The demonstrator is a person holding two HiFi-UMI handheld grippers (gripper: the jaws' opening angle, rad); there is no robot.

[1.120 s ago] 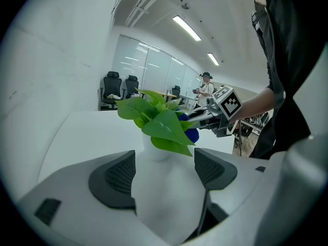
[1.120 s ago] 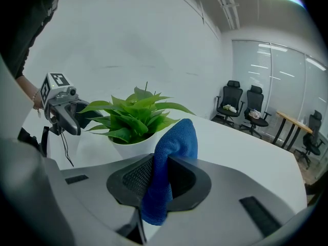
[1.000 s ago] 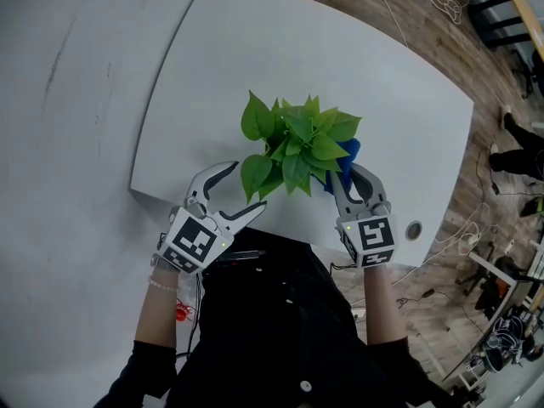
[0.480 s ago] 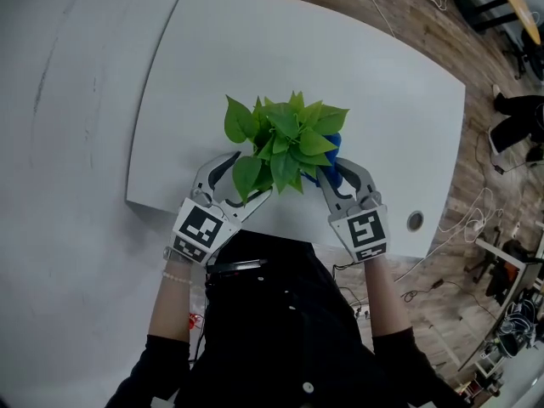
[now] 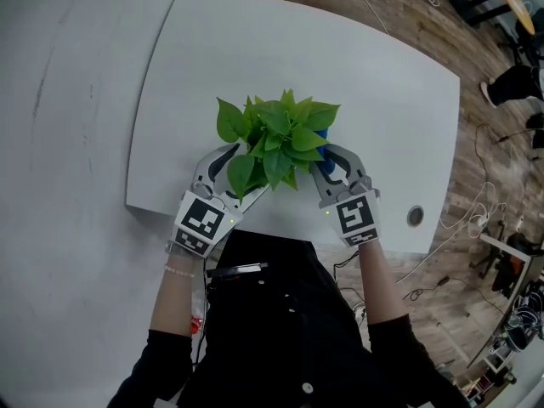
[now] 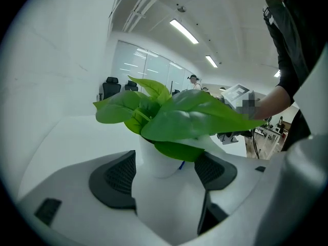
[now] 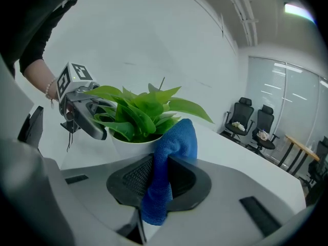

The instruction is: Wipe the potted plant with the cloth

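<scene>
A leafy green potted plant (image 5: 276,138) in a white pot (image 6: 156,158) stands near the front edge of the white table (image 5: 382,83). My left gripper (image 5: 251,170) is open, and its jaws reach in from the left on either side of the pot under the leaves. In the left gripper view (image 6: 164,170) the pot sits right at the fingertips. My right gripper (image 5: 330,158) is shut on a blue cloth (image 7: 171,158), and the cloth's top rests against the pot's rim (image 7: 130,146) on the right side. A bit of the cloth (image 5: 325,133) peeks out from under the leaves.
The table's front edge runs just below both grippers, close to the person's body. A round cable hole (image 5: 415,217) sits near the front right corner. Wooden floor with cables (image 5: 476,194) lies to the right. Office chairs (image 7: 256,127) stand far behind the table.
Both grippers have moved in toward the plant. The left one now brackets the pot, and the right one has brought the cloth up against the pot's right side.
</scene>
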